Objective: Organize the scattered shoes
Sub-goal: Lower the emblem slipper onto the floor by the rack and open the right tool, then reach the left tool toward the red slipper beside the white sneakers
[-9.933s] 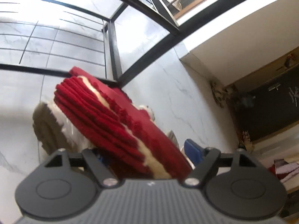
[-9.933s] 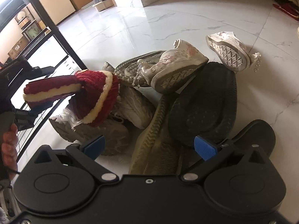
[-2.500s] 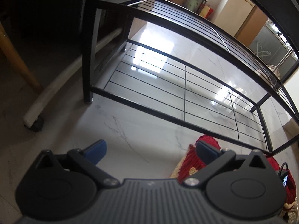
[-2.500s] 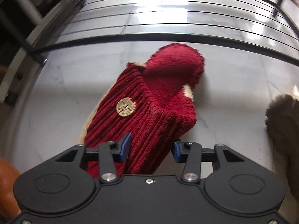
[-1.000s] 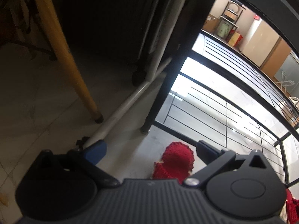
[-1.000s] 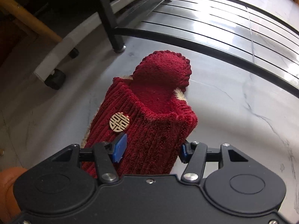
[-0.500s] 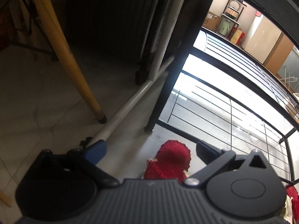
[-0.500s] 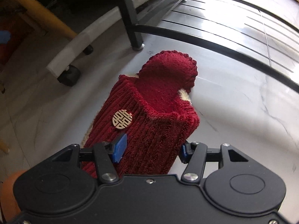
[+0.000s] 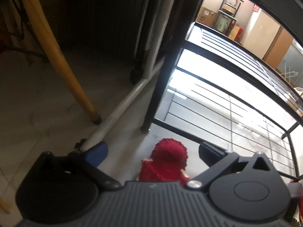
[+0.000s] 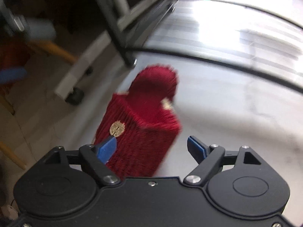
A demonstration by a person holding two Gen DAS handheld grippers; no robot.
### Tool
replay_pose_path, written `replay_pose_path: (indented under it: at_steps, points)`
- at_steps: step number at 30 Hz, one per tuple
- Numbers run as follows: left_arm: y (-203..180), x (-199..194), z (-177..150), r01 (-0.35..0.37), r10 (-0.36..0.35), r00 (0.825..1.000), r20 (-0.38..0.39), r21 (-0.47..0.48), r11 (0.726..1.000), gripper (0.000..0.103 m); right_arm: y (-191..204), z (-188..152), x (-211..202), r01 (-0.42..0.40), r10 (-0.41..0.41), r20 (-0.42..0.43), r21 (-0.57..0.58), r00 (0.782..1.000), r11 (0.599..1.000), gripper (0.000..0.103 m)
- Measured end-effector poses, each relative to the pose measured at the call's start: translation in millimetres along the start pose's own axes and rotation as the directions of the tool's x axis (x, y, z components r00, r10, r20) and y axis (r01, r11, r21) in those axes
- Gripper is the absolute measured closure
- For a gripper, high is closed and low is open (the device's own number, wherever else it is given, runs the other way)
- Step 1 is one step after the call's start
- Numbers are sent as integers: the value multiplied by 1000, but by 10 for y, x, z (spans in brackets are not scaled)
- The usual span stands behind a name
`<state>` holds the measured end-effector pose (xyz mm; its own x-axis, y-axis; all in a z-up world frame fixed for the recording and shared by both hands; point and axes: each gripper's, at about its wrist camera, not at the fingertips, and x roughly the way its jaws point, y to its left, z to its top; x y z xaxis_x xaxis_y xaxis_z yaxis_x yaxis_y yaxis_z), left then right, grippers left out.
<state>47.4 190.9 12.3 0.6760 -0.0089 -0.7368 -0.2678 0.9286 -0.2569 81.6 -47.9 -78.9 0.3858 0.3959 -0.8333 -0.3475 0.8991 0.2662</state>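
Red slipper lies on the pale floor directly ahead of our right gripper, just in front of the black shoe rack near its corner leg. Its long axis runs straight away from the tool, the rounded end toward the rack's lower rail and the ribbed part with the gold button closest to us.

Right gripper: fingers spread wide. The left blue pad sits against or just beside the slipper's flank; the right blue pad stands clear of it with floor showing between. It has hold of nothing, as far as we can tell. The frame is motion-blurred.

Left gripper: spread wide and empty. The same slipper shows between and below its fingers, partly hidden by the gripper body. A yellow chair leg and a white bar on castors lie off to its left.

The right hand is the nearer one, aligned with the slipper's length.

Change from half a second ago: the right pads were pressed against both sides of the slipper; now they are apart, so we judge it has been released in front of the rack. The left view is little changed, its jaws wide as before.

Next, we think: withdraw along the slipper's axis without dragging it.
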Motion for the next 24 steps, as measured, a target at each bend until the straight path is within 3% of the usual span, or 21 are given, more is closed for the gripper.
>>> replay_pose_path:
  at_steps: [2, 4, 7, 8, 9, 10, 11, 12, 13, 16, 17, 20, 21, 23, 24]
  points:
    - [-41, 1, -17, 27, -27, 1000, 0, -4, 1000, 1, -190, 17, -350, 40, -43, 53, 43, 998, 998, 14]
    - [-90, 6, -40, 54, -54, 999, -7, -7, 999, 1, -479, -26, -962, 118, -138, 148, 137, 979, 983, 11]
    - [-205, 34, -89, 75, -75, 997, -18, 6, 997, 1, -705, -150, -1574, 181, -236, 256, 220, 937, 959, 5]
    - [-281, 41, -119, 82, -82, 996, -21, 23, 996, 1, -785, -257, -1882, 204, -281, 325, 249, 903, 947, 4]
    - [-324, 44, -136, 85, -84, 996, -22, 33, 996, 1, -810, -295, -1973, 212, -295, 346, 258, 891, 943, 0]
    - [-401, 48, -171, 89, -88, 996, -29, 49, 995, 1, -881, -422, -2236, 233, -343, 417, 292, 842, 928, 0]
    - [-485, 53, -211, 93, -91, 995, -37, 66, 993, 1, -922, -501, -2377, 243, -371, 455, 315, 809, 917, 0]
    - [-570, 57, -251, 97, -94, 995, -45, 83, 992, 1, -1014, -667, -2557, 265, -445, 516, 386, 732, 883, 0]
    - [-692, 68, -311, 107, -102, 993, -59, 104, 989, 1, -1116, -847, -2746, 279, -525, 567, 465, 635, 840, 0]
    - [-1058, 76, -525, 148, -135, 987, -87, 167, 975, 1, -1356, -1111, -2911, 302, -715, 514, 667, 474, 681, 0]
    - [-1206, 66, -613, 168, -152, 984, -90, 203, 965, 1, -1442, -1126, -2957, 294, -735, 490, 698, 468, 653, 0]
    - [-1597, 1, -834, 198, -184, 980, -74, 316, 928, 1, -1582, -1107, -3065, 283, -733, 484, 704, 478, 651, 0]
    - [-1689, -10, -877, 202, -191, 979, -67, 340, 918, 1, -1624, -1141, -3125, 285, -755, 489, 720, 437, 632, 0]
    - [-1956, -33, -1013, 209, -206, 977, -52, 403, 891, 1, -1683, -1182, -3167, 274, -770, 486, 740, 414, 615, 0]
    - [-2026, -18, -1042, 211, -208, 977, -54, 409, 888, 1, -1717, -1197, -3179, 265, -771, 485, 746, 413, 611, 0]
